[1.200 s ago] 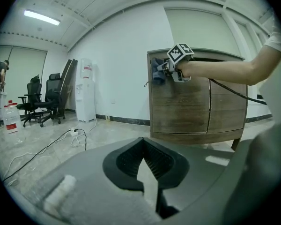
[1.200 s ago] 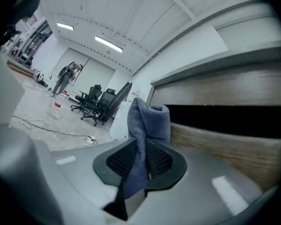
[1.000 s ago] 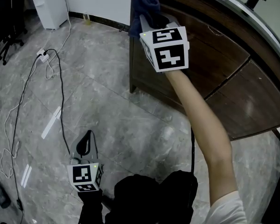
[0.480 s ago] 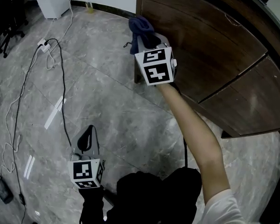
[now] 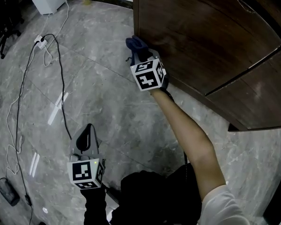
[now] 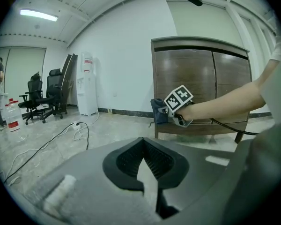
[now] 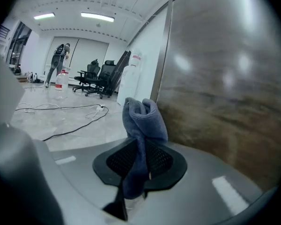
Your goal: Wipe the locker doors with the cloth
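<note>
The locker is a dark wood cabinet, and its left door (image 5: pixel 196 36) fills the head view's top right. My right gripper (image 5: pixel 139 54) is shut on a blue cloth (image 5: pixel 134 44), which it holds against that door's lower left corner, near the floor. In the right gripper view the cloth (image 7: pixel 143 118) bunches up out of the jaws, and the door (image 7: pixel 225 88) is close on the right. My left gripper (image 5: pixel 86 137) hangs low over the floor, well away from the locker. Its jaws (image 6: pixel 143 165) meet with nothing between them. It looks toward the cabinet (image 6: pixel 187 74) and the cloth (image 6: pixel 157 112).
A second locker door (image 5: pixel 253 102) lies to the right. Black and white cables (image 5: pixel 61 78) and a power strip (image 5: pixel 40 40) trail over the marble floor at left. A white water dispenser (image 6: pixel 87 86) and office chairs (image 6: pixel 47 95) stand by the far wall. A person (image 7: pixel 61 62) stands far off.
My right gripper has slid the cloth down the door's left edge, from the top of the locker to near the floor. The left gripper has stayed about where it was.
</note>
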A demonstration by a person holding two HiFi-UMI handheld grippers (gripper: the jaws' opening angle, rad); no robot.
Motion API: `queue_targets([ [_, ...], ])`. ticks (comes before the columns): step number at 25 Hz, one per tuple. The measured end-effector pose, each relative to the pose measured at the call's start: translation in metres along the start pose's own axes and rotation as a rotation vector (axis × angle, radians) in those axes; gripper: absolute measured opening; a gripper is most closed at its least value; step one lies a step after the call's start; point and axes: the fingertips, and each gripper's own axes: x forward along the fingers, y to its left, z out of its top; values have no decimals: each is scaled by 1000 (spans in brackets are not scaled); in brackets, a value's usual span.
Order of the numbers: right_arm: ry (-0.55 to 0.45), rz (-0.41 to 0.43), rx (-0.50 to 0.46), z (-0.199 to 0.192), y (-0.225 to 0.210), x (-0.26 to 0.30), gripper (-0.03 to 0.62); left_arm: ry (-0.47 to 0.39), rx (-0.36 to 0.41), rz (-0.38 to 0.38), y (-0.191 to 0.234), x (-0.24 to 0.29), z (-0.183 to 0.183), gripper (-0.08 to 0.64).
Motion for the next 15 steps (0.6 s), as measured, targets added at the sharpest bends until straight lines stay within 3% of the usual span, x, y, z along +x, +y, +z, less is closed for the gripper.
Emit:
queue_targets([
  [4, 91, 25, 34, -34, 9, 14, 61, 8, 8, -6, 0, 2, -4, 2],
  [8, 151, 82, 134, -55, 14, 17, 61, 14, 21, -4, -2, 5, -5, 2],
  [15, 56, 232, 157, -11, 25, -31, 61, 1, 27, -35, -27, 11, 12, 2],
])
